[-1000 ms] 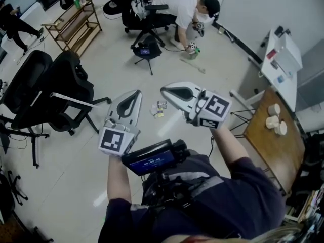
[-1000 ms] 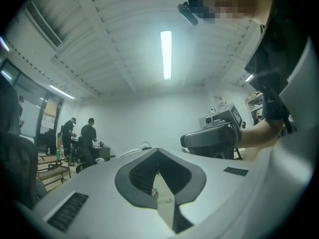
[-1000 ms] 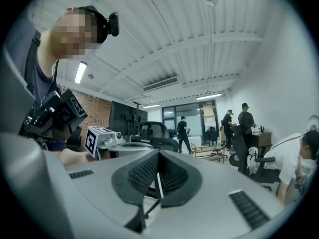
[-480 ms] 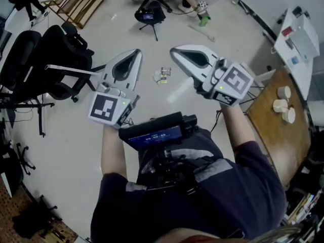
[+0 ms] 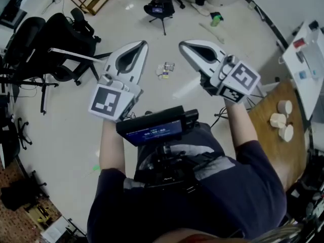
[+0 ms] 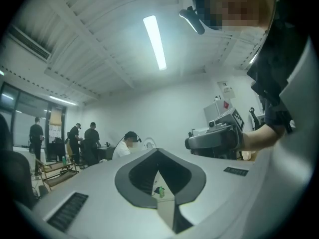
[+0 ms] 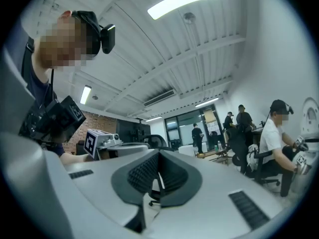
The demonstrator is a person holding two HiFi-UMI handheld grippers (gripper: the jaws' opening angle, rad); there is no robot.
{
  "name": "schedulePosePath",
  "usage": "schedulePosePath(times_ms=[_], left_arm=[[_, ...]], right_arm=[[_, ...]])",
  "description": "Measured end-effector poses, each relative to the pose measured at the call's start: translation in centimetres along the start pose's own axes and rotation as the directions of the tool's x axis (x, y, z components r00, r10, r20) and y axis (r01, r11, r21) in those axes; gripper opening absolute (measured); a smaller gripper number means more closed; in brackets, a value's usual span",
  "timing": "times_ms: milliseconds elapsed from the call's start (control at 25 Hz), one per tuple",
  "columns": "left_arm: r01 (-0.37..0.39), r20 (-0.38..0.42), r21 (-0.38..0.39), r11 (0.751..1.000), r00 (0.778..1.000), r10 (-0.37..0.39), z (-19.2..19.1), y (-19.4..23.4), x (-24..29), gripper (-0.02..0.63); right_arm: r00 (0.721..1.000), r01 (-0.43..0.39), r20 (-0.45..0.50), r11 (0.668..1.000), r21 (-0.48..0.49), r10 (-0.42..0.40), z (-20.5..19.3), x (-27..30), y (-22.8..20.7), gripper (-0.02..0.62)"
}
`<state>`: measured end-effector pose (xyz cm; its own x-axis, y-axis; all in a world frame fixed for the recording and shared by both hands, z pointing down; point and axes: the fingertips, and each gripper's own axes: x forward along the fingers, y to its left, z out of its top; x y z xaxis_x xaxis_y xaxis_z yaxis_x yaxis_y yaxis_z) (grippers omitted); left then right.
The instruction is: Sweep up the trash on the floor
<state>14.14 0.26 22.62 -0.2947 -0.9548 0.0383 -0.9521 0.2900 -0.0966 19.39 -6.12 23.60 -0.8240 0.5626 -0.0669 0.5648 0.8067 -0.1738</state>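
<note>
Both my left gripper [image 5: 143, 44] and right gripper [image 5: 181, 44] are closed on nothing and held level. The trash [image 5: 165, 70] sits on the floor [image 5: 66, 135] down between them, slightly ahead, so neither's clearly nearer.

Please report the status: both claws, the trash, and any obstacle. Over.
Left claw shut, empty. Right claw shut, empty. Trash on floor ahead, not yet swept. Office chairs stand left, apart from it.
</note>
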Motion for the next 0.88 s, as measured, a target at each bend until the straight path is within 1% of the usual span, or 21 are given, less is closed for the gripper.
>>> schedulePosePath(times_ms=[120,240,360,480,600,760,880], left_arm=[[-0.075,-0.020,0.001,0.997,0.997,0.075,-0.1,-0.3,-0.8,0.000],[-0.142,-0.041,-0.007,0.990,0.989,0.142,-0.5,-0.1,-1.9,0.000],[-0.191,-0.057,-0.007,0.982,0.980,0.190,-0.5,0.5,-3.3,0.000],[-0.222,-0.070,-0.022,0.975,0.973,0.220,-0.1,1.1,-4.6,0.000],[-0.210,-0.059,-0.041,0.977,0.977,0.207,0.6,1.8,-5.7,0.000],[-0.145,-0.073,-0.070,0.987,0.987,0.140,0.6,2.8,-7.0,0.000],[-0.097,-0.079,-0.085,0.992,0.993,0.090,0.5,3.3,-7.8,0.000]], right_arm=[[0.998,-0.069,0.003,0.997,0.022,0.069,-0.2,0.3,-0.4,0.009],[0.991,-0.133,0.000,0.990,0.035,0.133,-0.7,1.3,-0.1,0.009],[0.983,-0.184,-0.013,0.982,0.036,0.184,-1.1,2.9,0.9,0.009],[0.975,-0.218,-0.035,0.976,0.027,0.219,-1.5,3.8,2.1,0.009],[0.974,-0.222,-0.049,0.975,0.005,0.222,-1.5,4.6,2.8,0.009],[0.977,-0.203,-0.067,0.979,-0.009,0.202,-2.0,6.0,4.9,0.009],[0.982,-0.174,-0.084,0.984,-0.030,0.171,-2.2,7.0,6.4,0.009]])
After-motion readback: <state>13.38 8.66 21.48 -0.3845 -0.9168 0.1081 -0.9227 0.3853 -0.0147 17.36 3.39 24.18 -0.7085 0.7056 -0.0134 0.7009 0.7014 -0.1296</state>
